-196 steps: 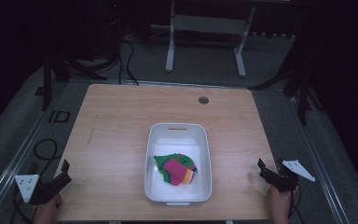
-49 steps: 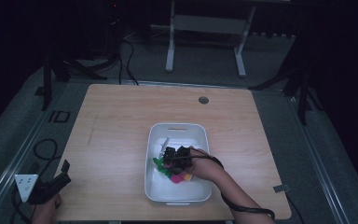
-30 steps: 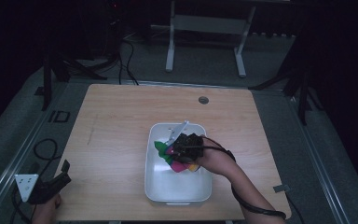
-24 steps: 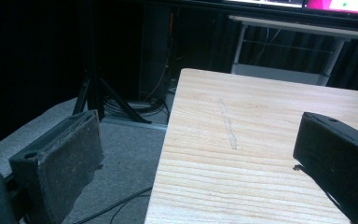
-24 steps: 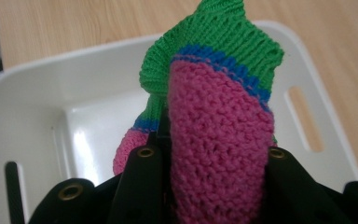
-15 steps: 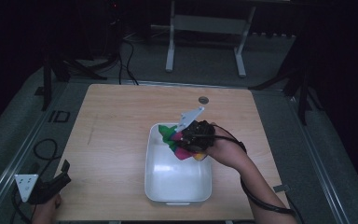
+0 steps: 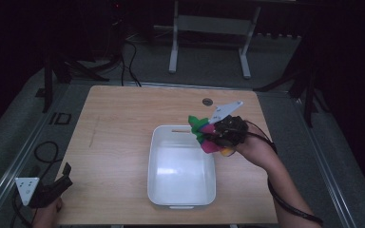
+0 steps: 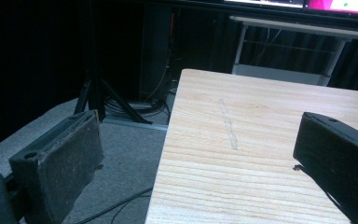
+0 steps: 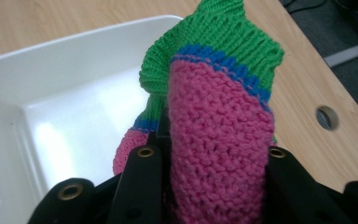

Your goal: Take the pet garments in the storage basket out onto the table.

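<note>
The right hand-held gripper clamps the knit sock between its jaws, above the bin's far right corner. The left hand-held gripper stands wide, empty, over the tabletop edge.

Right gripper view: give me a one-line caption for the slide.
Right gripper, jaws shut on a pink, blue and green knitted sock, holds it above the corner of the white bin.

White tub sits on the table, right of centre. Knitted piece is up over the tub's far right corner, clamped in the right gripper (clear of the tub floor). Left gripper sits at the table's near left corner.
</note>
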`<state>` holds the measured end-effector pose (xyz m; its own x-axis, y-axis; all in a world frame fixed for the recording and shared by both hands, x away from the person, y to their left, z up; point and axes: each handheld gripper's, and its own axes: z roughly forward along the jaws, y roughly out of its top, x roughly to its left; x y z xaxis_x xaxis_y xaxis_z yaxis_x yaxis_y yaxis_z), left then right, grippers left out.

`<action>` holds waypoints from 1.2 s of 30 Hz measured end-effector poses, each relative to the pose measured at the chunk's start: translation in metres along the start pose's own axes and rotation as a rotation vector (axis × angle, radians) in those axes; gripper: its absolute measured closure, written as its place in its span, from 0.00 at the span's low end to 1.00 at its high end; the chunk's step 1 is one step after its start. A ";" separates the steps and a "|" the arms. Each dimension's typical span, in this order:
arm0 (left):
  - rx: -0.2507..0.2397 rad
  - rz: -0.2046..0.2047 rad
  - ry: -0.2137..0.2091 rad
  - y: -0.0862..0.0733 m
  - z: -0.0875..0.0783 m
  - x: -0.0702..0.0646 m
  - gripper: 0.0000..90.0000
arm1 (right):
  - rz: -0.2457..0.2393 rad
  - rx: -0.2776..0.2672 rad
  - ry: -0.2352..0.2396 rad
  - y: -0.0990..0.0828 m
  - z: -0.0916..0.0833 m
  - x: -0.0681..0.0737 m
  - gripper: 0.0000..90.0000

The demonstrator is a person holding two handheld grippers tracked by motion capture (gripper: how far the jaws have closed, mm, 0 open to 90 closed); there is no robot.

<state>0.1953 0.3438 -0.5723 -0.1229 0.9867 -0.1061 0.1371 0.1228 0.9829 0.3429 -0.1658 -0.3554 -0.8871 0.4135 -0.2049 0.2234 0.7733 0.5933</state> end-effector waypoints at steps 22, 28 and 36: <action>0.002 0.008 0.001 0.000 0.000 -0.001 0.02 | 0.185 0.044 -0.136 -0.076 -0.011 -0.044 0.79; 0.000 0.006 -0.001 0.000 0.000 -0.001 0.02 | 0.213 0.060 -0.157 -0.094 0.009 -0.051 0.79; 0.005 0.008 -0.003 0.000 0.000 0.000 0.02 | 0.246 0.075 -0.171 -0.117 0.040 -0.057 0.79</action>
<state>0.1957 0.3434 -0.5721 -0.1189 0.9880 -0.0988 0.1429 0.1155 0.9830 0.3840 -0.2604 -0.4445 -0.7232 0.6628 -0.1943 0.4577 0.6706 0.5838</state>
